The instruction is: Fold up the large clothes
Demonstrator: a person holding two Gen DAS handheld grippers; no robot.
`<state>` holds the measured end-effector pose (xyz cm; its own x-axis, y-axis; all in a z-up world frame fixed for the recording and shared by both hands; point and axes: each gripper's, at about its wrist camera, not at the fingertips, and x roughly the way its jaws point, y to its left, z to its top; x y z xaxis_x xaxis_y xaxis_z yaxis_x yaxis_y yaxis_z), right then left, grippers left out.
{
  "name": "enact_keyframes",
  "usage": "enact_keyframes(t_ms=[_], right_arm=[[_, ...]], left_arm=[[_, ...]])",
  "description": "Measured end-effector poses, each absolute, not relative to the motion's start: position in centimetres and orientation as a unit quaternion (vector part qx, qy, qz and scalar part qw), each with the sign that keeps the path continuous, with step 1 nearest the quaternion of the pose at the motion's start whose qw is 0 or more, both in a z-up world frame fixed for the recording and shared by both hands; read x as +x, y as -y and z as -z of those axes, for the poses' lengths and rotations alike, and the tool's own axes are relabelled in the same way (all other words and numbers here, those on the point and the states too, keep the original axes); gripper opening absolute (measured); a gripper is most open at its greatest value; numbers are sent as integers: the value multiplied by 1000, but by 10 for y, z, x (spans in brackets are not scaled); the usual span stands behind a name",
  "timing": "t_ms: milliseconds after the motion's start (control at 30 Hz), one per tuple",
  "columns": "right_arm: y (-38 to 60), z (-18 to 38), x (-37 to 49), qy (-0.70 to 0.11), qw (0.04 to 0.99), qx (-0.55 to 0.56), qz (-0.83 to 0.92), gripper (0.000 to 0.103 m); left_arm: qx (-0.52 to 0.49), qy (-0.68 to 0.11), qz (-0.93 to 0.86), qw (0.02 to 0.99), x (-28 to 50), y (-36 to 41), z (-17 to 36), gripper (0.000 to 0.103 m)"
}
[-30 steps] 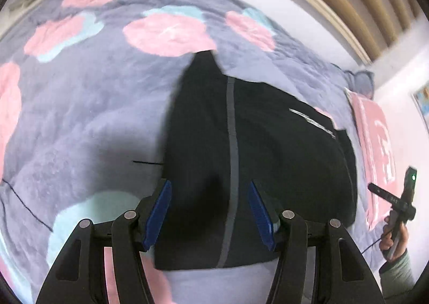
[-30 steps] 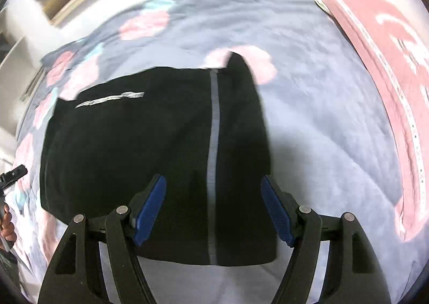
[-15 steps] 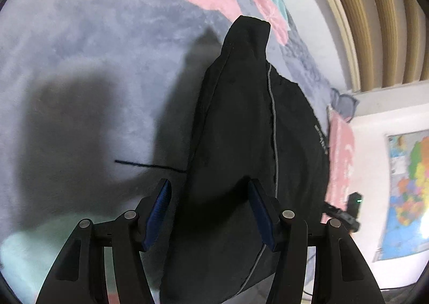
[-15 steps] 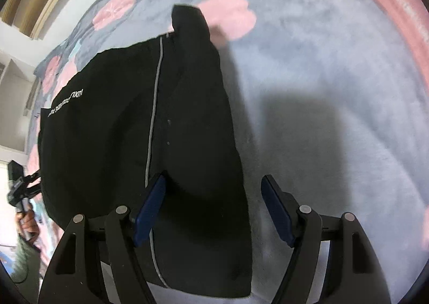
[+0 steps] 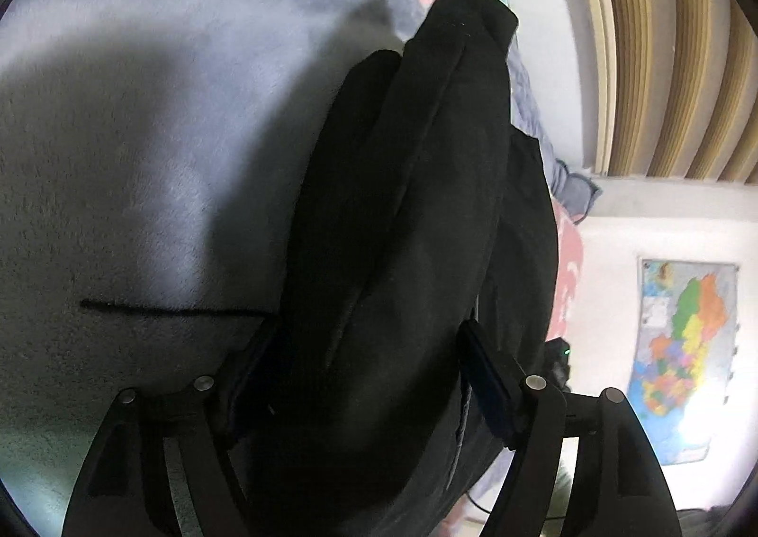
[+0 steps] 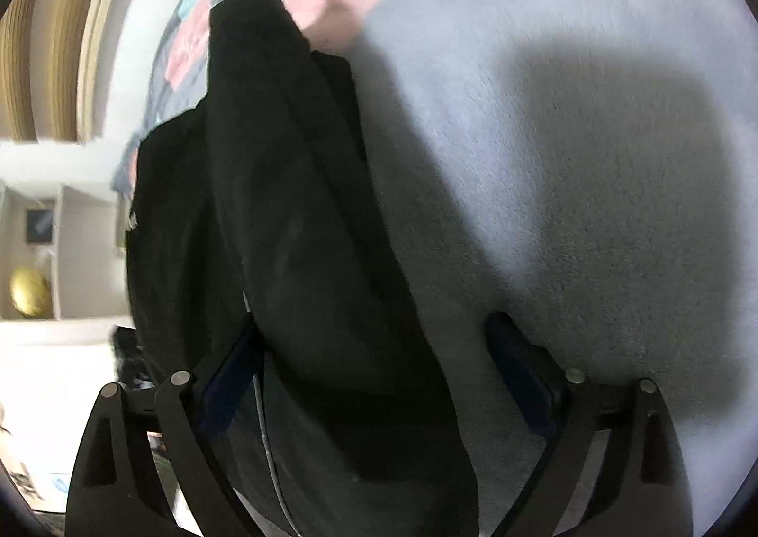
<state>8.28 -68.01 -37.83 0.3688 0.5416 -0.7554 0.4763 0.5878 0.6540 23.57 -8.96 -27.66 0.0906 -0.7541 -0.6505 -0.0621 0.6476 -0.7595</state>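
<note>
Black garment (image 5: 402,214) on grey blanket (image 5: 142,134); left tool (image 5: 365,376), right tool (image 6: 379,361) spread, straddling it.

Left tongs (image 5: 367,376) spread wide, black garment (image 5: 402,186) bunched between, over grey blanket (image 5: 142,110).

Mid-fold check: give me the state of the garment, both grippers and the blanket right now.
black garment: partly folded, bunched between both grippers' fingers.
left gripper: open, fingers astride the garment's near edge.
right gripper: open, garment edge between its fingers.
grey blanket: spread flat under the garment.
</note>
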Motion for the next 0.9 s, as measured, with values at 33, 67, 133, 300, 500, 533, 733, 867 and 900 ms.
enact_keyframes(t_ms=[33,67,133,300,500,533,733,867,900], right_arm=[[677,375,83,-555,693,457,-43,75],[675,372,81,-543,689,475,-72,49],[671,363,80,-548,698,454,-76,49],[661,384,95,-576,675,456,-67,78],[639,367,99,-568,698,427,-87,55],[637,358,97,-563,708,416,-90,51],[592,282,73,-520,760,365,-138,40],[550,235,51,-518,783,305,-161,40],[543,222,43,-517,787,296,-163,40]], left_arm=[[-328,-621,264,661,234,90,275,59],[-324,-619,270,663,231,91,269,57],[-314,-611,284,669,227,94,259,52],[-324,-624,270,658,234,104,275,66],[-331,-602,258,679,219,114,265,48],[-327,-593,262,687,214,115,255,44],[-306,-546,306,717,164,138,185,41],[-286,-529,328,728,115,146,141,42],[-282,-527,330,731,100,146,131,42]])
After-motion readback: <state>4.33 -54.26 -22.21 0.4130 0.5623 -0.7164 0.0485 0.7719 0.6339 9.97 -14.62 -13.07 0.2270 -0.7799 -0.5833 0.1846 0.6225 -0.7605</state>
